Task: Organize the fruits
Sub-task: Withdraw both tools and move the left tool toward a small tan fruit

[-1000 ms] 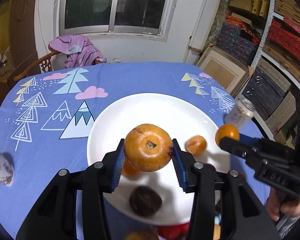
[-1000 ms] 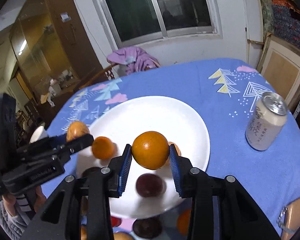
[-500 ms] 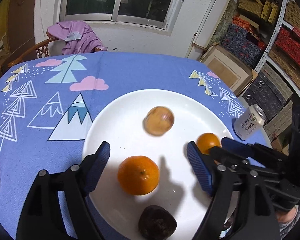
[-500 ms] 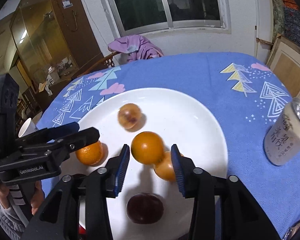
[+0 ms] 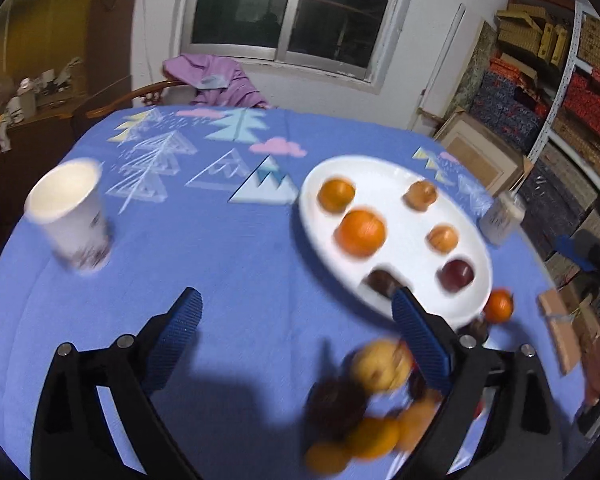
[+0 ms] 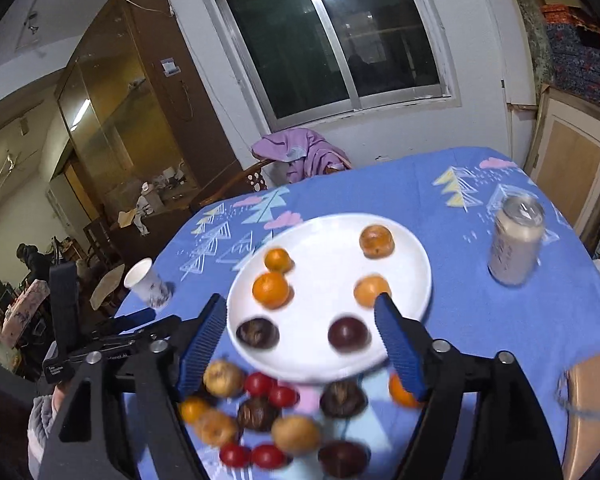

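A white plate [image 6: 324, 244] [image 5: 384, 168] on the blue cloth holds two oranges [image 6: 271, 289], two brownish-orange fruits [image 6: 376, 241] and two dark fruits [image 6: 348, 334]. Loose fruit lies in a blurred pile [image 6: 276, 412] [image 5: 364, 404] on the cloth in front of the plate. My left gripper [image 5: 296, 344] is open and empty over bare cloth left of the plate. My right gripper [image 6: 300, 344] is open and empty above the plate's near edge. The left gripper's body [image 6: 96, 344] shows at the left of the right wrist view.
A paper cup [image 5: 70, 216] [image 6: 146, 284] stands on the left of the table. A drink can [image 6: 516, 236] [image 5: 500, 216] stands right of the plate. A chair with a purple garment [image 6: 300, 152] is behind the table. Shelves of boxes [image 5: 560, 120] fill the right.
Both grippers let go of their fruit onto the plate, opened wide and pulled back and up. The left gripper swung to the left. The view is blurred by motion.
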